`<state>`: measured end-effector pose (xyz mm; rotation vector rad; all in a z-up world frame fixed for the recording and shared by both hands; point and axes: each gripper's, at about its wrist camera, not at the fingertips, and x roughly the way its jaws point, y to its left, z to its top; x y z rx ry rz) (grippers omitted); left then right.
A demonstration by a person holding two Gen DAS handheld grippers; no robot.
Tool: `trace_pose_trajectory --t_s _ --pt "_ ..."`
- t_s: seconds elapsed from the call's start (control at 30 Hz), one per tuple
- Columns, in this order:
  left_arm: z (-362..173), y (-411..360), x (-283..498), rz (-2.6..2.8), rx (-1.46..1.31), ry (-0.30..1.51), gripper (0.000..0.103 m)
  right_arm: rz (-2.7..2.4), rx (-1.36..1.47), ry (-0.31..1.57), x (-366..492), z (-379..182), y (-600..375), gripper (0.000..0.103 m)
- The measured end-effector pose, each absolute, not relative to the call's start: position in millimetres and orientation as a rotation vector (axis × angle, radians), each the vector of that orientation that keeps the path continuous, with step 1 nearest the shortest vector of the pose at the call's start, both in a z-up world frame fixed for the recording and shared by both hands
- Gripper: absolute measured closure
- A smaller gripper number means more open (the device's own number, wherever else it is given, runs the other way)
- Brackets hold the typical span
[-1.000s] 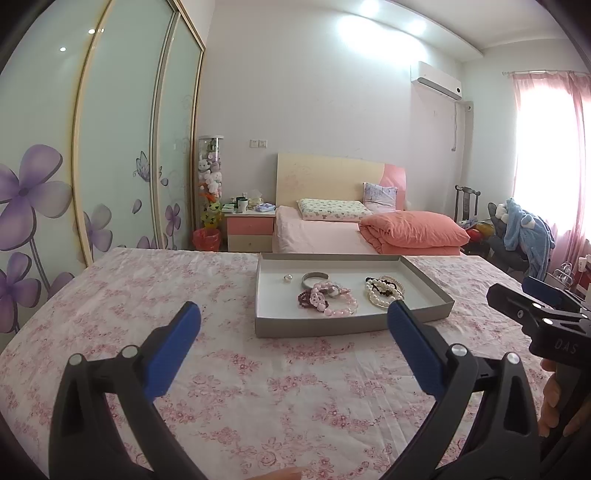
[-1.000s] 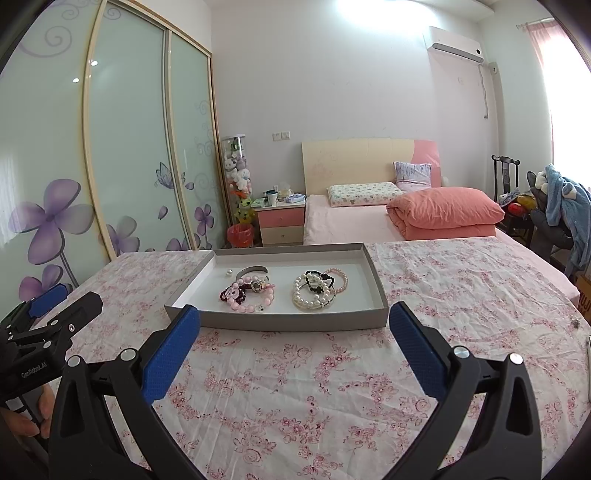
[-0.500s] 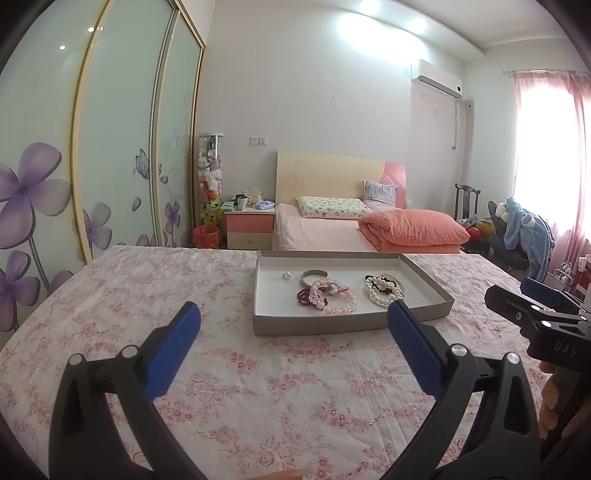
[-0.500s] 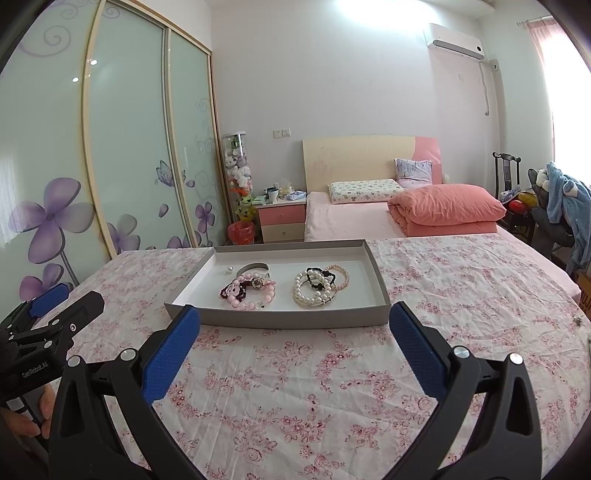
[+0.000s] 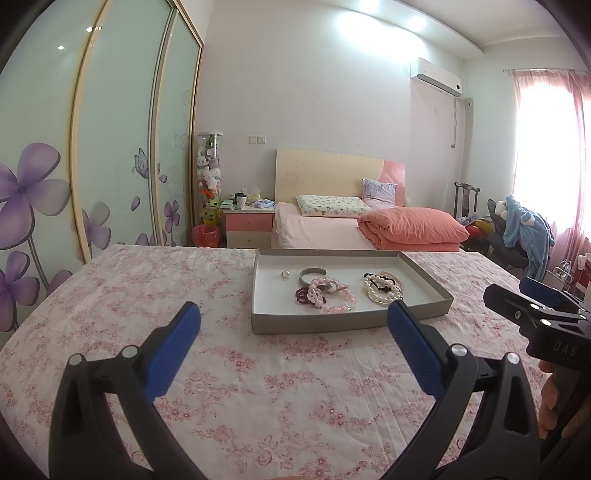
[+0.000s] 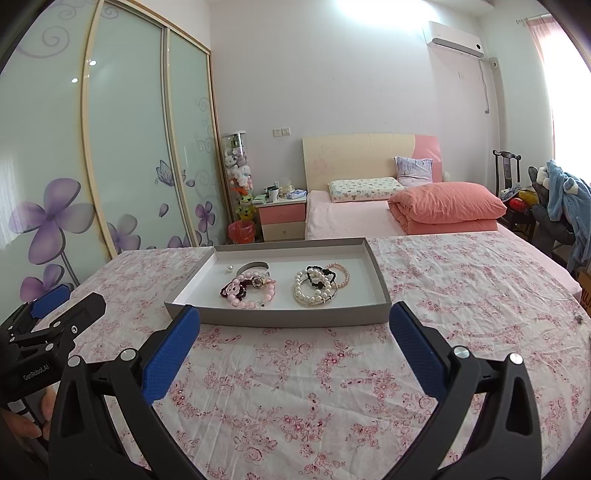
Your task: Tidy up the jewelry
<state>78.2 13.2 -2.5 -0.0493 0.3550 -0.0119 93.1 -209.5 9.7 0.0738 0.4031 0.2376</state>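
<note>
Over the last second we have eased both wide-apart, empty tools, left gripper and right gripper, nearer the tray ahead, whose bracelets lie bunched, so sorting looks possible soon.

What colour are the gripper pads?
Blue pads on black arms, clearest in the right wrist view.

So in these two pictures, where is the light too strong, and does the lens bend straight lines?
Left wrist view: the window is blown out white, and the wardrobe doors bow strongly. Right wrist view: ceiling light glares; the jewelry tray stays sharp.
</note>
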Motion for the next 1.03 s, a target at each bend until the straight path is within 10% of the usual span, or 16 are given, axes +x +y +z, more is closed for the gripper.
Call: trace_pose_trajectory --t_s 1.03 --pt "-6.1 13.8 78.7 -0.021 -0.057 0.376 0.004 0.237 0.074 0.404 93.6 10.1 -208.3 0.002"
